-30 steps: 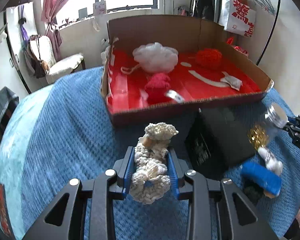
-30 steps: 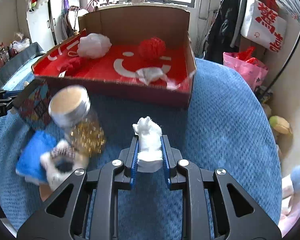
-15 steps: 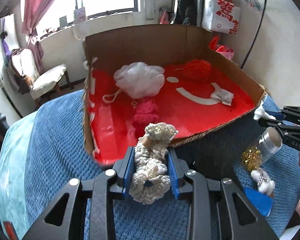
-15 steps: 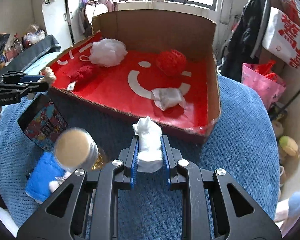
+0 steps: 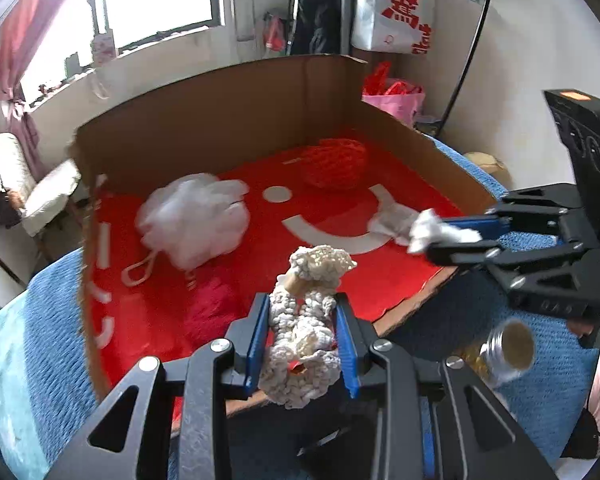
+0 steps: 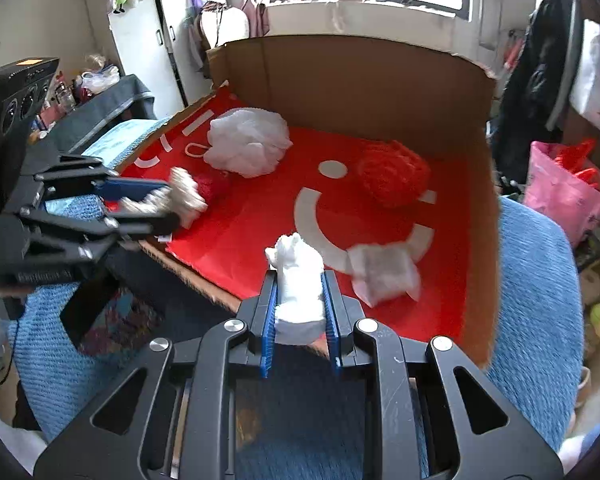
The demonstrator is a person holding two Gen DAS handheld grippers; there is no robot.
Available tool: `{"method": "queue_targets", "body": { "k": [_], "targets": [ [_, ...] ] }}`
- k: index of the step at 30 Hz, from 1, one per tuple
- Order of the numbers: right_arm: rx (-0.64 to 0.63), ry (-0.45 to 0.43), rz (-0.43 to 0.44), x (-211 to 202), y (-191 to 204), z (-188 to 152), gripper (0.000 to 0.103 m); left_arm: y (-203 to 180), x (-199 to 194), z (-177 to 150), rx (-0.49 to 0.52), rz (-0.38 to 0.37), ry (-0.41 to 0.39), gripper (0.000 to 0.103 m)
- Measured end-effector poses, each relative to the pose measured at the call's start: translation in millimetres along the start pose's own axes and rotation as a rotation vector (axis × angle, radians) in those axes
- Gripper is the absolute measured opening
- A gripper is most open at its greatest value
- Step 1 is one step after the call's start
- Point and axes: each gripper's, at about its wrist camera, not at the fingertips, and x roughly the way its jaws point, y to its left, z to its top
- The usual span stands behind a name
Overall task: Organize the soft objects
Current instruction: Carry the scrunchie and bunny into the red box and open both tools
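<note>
The left gripper (image 5: 302, 336) fingers clamp a knobbly cream crocheted toy (image 5: 306, 320); the right gripper (image 6: 300, 300) fingers grip a smooth white soft toy (image 6: 298, 280). Both have moved forward over the cardboard box (image 6: 352, 76) edge. Ahead of the fingers, on its red lining, lie a fluffy white bath pouf (image 6: 246, 142), a red knitted ball (image 6: 392, 178) and a crumpled white cloth (image 6: 384, 274).

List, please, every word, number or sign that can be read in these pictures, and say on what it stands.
"囍": a red character on the white bag hanging behind the box.
Smiley face, without letters: white, on the red floor of the cardboard box.
Small print on the right gripper, which holds a white soft toy: too blurred to read.
Small print on the left gripper, which holds a cream knitted toy: too blurred to read.
</note>
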Motion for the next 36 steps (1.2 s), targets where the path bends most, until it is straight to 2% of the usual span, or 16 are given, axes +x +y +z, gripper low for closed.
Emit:
{"method": "queue_targets", "body": {
  "k": [2, 9, 14, 28, 33, 36],
  "targets": [
    [-0.004, 0.020, 0.028, 11.8, 0.0, 7.2, 0.020, -1.6, 10.7, 6.9, -0.001, -0.015, 0.017, 0.034],
    [-0.056, 0.098, 0.044, 47.4, -1.9, 20.1, 0.020, 6.8, 44.9, 21.2, -0.028, -0.067, 0.094, 0.034],
    [-0.093, 0.141, 0.054, 69.1, -4.7, 25.1, 0.020, 13.0, 64.0, 25.8, -0.032, -0.067, 0.141, 0.034],
    [-0.139, 0.151, 0.061, 79.7, -6.7, 21.1, 0.020, 13.7, 86.0, 31.9, -0.014, -0.073, 0.188, 0.038],
    [-0.147, 0.157, 0.067, 81.4, -5.0, 21.5, 0.021, 12.7, 93.5, 35.4, -0.004, -0.067, 0.203, 0.046],
    [-0.152, 0.159, 0.071, 82.9, -3.9, 22.8, 0.021, 13.7, 96.7, 37.4, -0.012, -0.071, 0.201, 0.055]
  ]
}}
